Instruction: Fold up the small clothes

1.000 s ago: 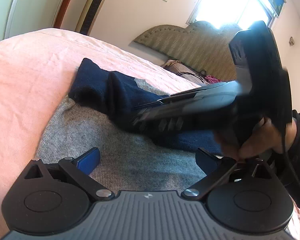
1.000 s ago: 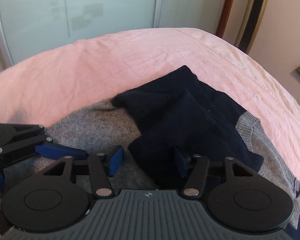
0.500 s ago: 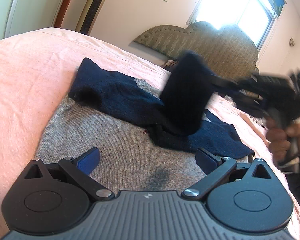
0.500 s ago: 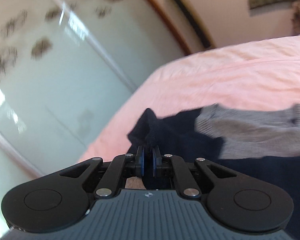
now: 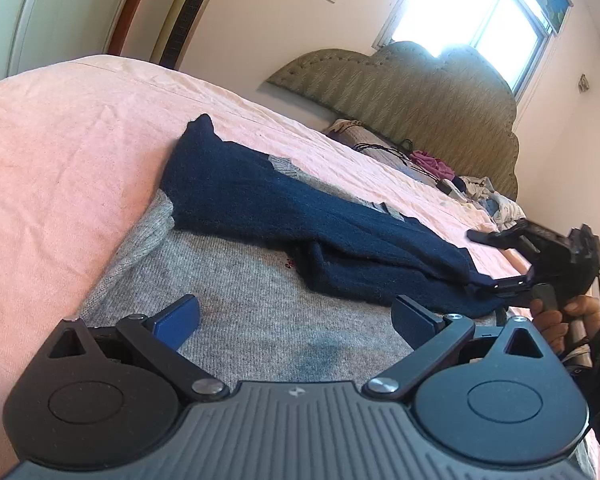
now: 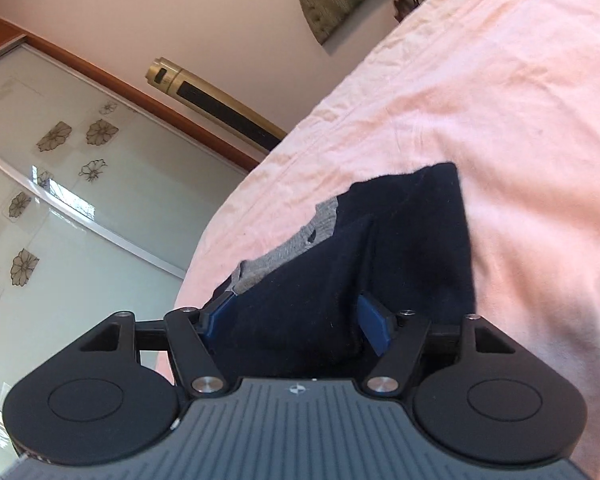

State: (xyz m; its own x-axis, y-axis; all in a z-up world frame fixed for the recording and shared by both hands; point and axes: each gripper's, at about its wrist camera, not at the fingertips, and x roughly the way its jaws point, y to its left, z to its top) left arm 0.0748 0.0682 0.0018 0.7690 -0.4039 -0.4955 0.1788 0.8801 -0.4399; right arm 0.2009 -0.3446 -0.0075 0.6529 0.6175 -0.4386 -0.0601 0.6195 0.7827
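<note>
Grey-and-navy knit sweater (image 5: 260, 280): flat on pink bedsheet (image 5: 60, 152), navy sleeve (image 5: 340, 232) laid across it. Right gripper (image 6: 296, 316): jaws opening, sleeve end loose between them, apparently releasing. Left gripper (image 5: 296, 316): fingers spread, empty, over grey body, likely waiting

My left wrist camera sits low and close over the grey knit (image 5: 236, 320), facing the headboard (image 5: 412, 96) at one o'clock, my right wrist camera rolled, looking back across the pink bed (image 6: 500, 120), both sharing the navy sleeve (image 5: 300, 216).
</note>
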